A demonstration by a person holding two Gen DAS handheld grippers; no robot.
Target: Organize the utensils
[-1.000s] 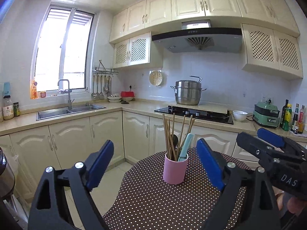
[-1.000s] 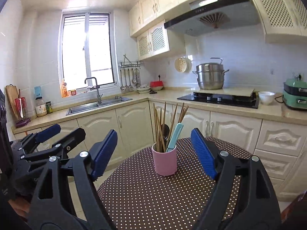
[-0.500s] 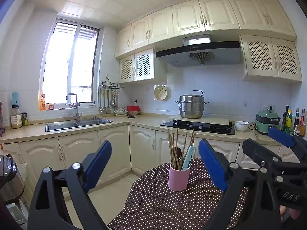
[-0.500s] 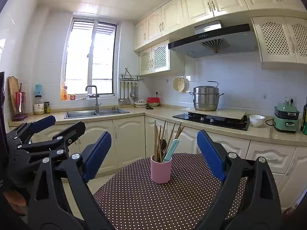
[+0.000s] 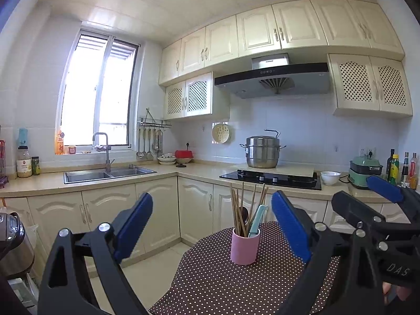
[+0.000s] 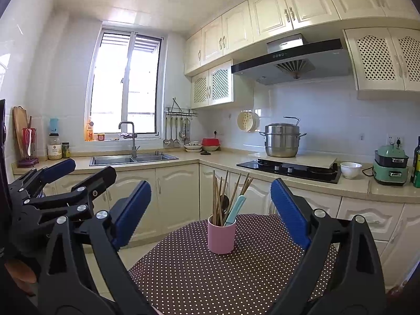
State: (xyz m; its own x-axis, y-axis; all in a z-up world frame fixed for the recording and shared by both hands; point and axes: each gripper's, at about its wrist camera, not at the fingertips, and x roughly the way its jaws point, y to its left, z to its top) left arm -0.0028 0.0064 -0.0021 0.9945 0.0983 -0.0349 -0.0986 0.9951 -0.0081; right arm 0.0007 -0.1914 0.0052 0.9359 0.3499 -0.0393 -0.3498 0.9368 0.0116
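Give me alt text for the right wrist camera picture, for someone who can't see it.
A pink cup of wooden chopsticks and a teal-handled utensil stands on a polka-dot table, framed by the open right gripper. The left gripper, also open, shows at left; behind are a sink and steel pot.

We see a home kitchen: cream cabinets (image 5: 262, 34), a sink (image 5: 110, 174) under the window, a steamer pot (image 5: 262, 152) on the hob at centre right.

Chopsticks (image 6: 219, 199) upright in pink cup (image 6: 221, 236)
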